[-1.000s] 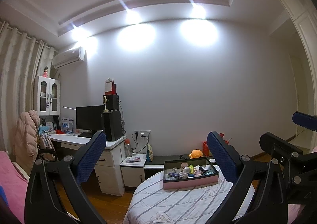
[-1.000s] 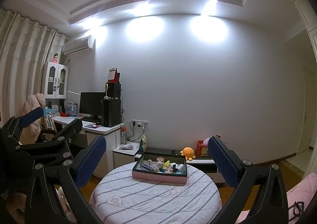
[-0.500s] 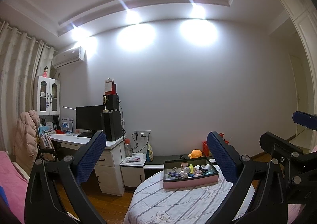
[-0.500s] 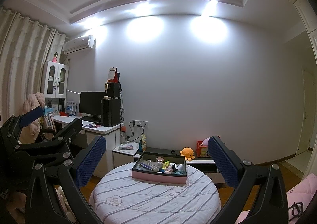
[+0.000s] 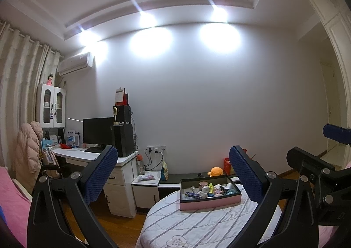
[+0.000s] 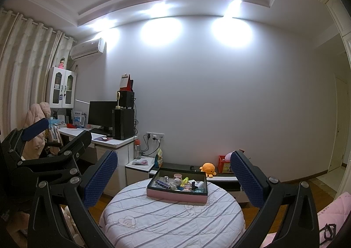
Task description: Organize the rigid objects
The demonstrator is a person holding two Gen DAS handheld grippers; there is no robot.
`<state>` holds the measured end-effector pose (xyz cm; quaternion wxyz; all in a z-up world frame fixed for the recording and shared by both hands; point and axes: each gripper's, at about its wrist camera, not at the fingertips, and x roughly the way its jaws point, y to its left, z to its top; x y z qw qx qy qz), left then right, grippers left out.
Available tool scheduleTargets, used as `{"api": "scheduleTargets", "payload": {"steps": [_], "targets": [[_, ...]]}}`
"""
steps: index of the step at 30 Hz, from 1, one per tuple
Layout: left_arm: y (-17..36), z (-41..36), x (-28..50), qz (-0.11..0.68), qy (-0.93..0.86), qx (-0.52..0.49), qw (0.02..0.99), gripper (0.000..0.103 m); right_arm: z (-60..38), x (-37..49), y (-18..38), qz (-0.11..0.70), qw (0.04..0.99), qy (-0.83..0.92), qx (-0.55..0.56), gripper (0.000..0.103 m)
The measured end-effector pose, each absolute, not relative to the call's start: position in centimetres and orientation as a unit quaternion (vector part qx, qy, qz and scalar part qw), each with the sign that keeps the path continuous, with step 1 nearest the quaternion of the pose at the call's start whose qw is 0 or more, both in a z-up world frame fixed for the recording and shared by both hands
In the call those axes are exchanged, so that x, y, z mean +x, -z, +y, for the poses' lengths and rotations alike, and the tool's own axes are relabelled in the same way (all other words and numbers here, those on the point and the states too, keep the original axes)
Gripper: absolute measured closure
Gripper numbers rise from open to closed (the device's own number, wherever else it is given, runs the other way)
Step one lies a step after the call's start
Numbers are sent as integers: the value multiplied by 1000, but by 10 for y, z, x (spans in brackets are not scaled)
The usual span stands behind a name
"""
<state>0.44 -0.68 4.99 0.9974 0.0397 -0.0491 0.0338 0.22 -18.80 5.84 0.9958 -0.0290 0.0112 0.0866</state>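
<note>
**A:** On the round counter [image 6: 173,219] ahead of you sat the pink-walled tray [image 6: 177,195], dark inside, holding a jumble of small hard pieces: a pale ball, a pinkish jar, something yellow-green. Most were too small to name.

**B:** How did it lie from each gripper?

**A:** From your right gripper [image 6: 173,180] the tray stood nearly dead ahead, framed between the two blue pads, its long side running across the view. From your left gripper [image 5: 173,178] it sat ahead but off to the right [image 5: 210,200], close by the right-hand pad. I judged your right hand better lined up.

**B:** And the jaws?

**A:** You held both spread wide, with nothing between them and well short of the tray. The quilted striped cover looked soft; the tray walls looked stiff and straight-edged.
</note>
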Motion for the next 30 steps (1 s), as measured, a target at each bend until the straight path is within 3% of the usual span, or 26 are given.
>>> {"api": "scheduleTargets", "payload": {"steps": [30], "targets": [[-47, -4, 3, -51, -37, 43, 997, 0, -187, 3, -58, 12, 995, -90, -28, 0]]}}
